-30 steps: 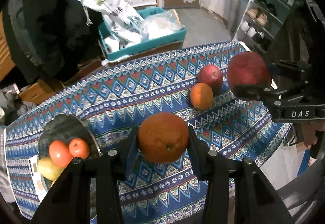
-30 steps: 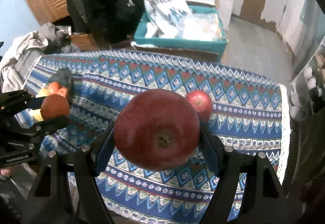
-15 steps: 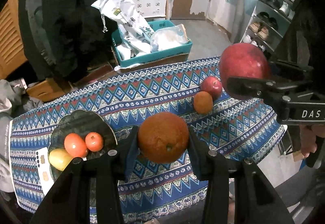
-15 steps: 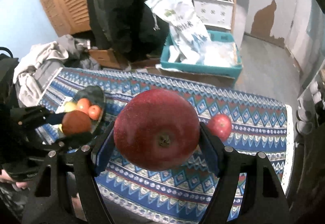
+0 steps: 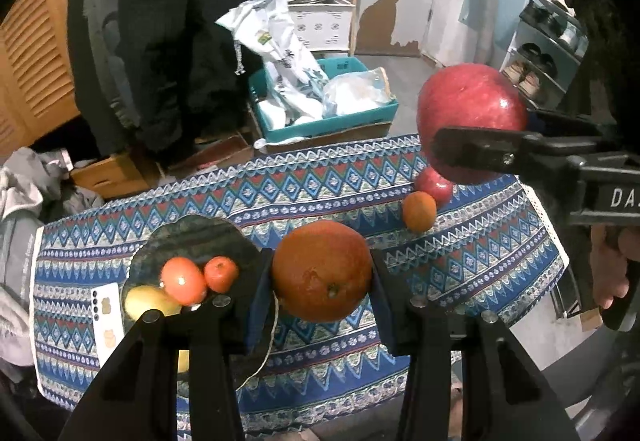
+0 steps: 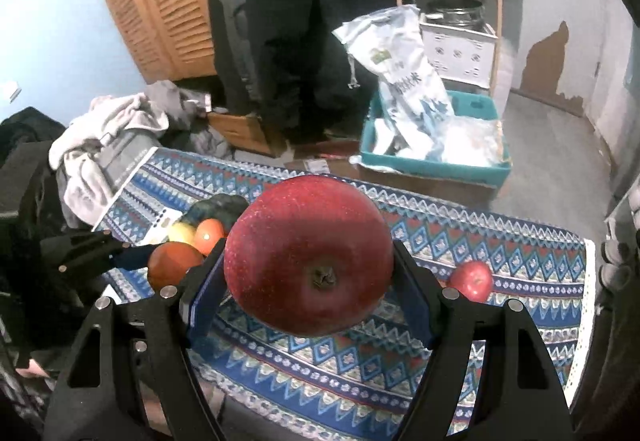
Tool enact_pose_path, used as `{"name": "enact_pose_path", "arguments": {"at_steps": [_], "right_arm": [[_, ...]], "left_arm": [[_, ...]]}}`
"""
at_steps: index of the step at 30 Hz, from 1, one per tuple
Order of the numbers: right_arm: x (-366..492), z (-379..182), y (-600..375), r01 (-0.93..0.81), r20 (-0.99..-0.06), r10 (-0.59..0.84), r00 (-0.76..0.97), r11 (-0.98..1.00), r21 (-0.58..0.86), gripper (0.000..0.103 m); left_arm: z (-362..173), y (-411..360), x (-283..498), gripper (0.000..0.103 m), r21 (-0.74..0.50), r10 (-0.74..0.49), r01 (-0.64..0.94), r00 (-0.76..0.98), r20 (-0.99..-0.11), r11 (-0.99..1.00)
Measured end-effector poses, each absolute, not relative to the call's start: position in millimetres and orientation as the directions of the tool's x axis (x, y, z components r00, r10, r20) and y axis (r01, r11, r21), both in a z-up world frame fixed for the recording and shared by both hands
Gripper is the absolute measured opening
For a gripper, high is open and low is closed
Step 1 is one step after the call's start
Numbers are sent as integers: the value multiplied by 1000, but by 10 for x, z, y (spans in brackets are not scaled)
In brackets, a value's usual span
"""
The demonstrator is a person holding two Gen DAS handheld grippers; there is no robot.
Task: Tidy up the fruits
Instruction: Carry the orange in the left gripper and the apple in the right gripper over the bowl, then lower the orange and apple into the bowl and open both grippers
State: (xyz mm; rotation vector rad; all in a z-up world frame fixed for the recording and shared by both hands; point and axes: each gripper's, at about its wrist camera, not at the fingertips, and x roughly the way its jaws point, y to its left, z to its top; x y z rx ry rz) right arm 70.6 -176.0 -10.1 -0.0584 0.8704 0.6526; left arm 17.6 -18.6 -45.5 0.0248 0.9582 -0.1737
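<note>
Both fruits are aloft: the left tongs (image 5: 322, 277) pinch a round orange (image 5: 322, 271), the right tongs (image 6: 308, 277) a big red apple (image 6: 308, 255). Next, I'd say, each needs lowering onto the dark scalloped plate (image 5: 192, 237), beside the tomatoes.

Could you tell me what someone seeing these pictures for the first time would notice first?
Most striking are the two fruits held up above the table: a big red apple clamped in the right tongs and an orange in the left tongs. Below them lies the bright blue patterned tablecloth, with a dark plate of fruit at its left end.
</note>
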Motion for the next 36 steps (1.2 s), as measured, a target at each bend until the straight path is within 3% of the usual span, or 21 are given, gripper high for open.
{"name": "enact_pose_path", "arguments": {"at_steps": [15, 36], "right_arm": [[701, -85, -1187, -610, -724, 557, 407, 756, 238, 76], [899, -879, -239, -655, -810, 549, 206, 693, 303, 76]], "left_arm": [[-588, 446, 81, 46, -76, -93, 54, 556, -826, 996], [-1409, 1150, 163, 46, -168, -100, -123, 429, -898, 978]]}}
